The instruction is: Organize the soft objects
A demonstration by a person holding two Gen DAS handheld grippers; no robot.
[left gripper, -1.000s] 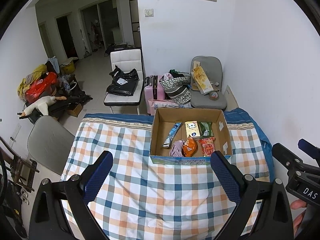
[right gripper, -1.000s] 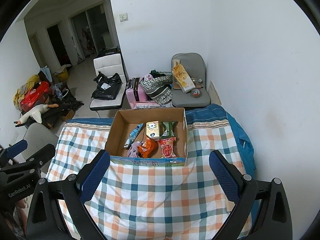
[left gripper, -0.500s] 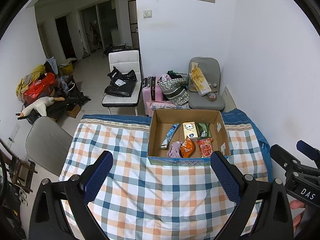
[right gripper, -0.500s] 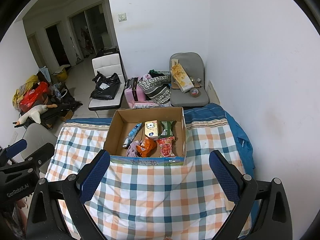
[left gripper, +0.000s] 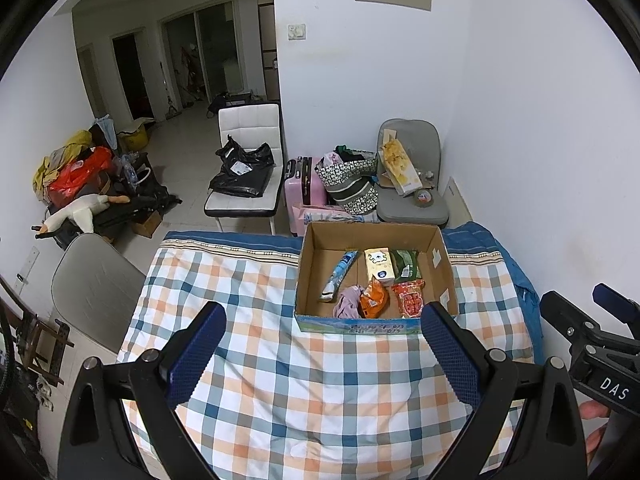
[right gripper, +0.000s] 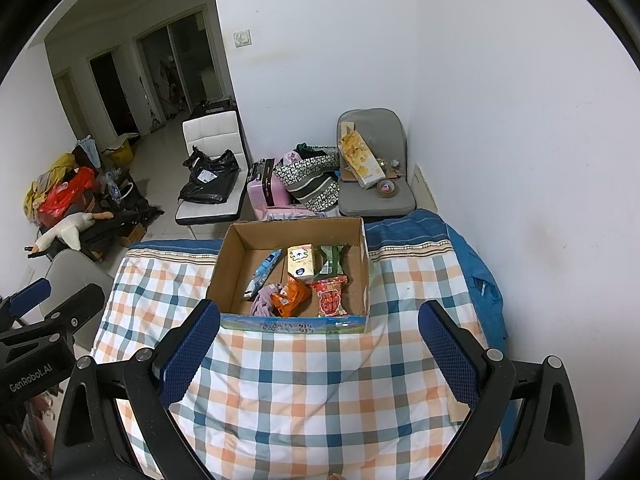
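An open cardboard box (left gripper: 312,264) (right gripper: 228,264) stands at the far side of a checked quilt (left gripper: 280,380) (right gripper: 312,380). In it lie a blue packet (left gripper: 338,274) (right gripper: 262,270), a yellow tissue pack (left gripper: 378,264) (right gripper: 300,260), a green packet (left gripper: 406,264) (right gripper: 330,258), an orange packet (left gripper: 374,300) (right gripper: 290,298), a red packet (left gripper: 410,298) (right gripper: 330,298) and a purple cloth (left gripper: 348,300) (right gripper: 262,302). My left gripper (left gripper: 320,354) and my right gripper (right gripper: 316,354) are both open and empty, held above the quilt short of the box.
Beyond the quilt stand a white chair (left gripper: 248,160) with a black bag, a pink suitcase (left gripper: 302,184), a patterned bag (left gripper: 352,184) and a grey chair (left gripper: 416,184). A wall runs along the right. A grey chair back (left gripper: 92,288) is at the left.
Both grippers have drawn back and up a little, so the box sits slightly farther away in both views. Both stay open and empty.
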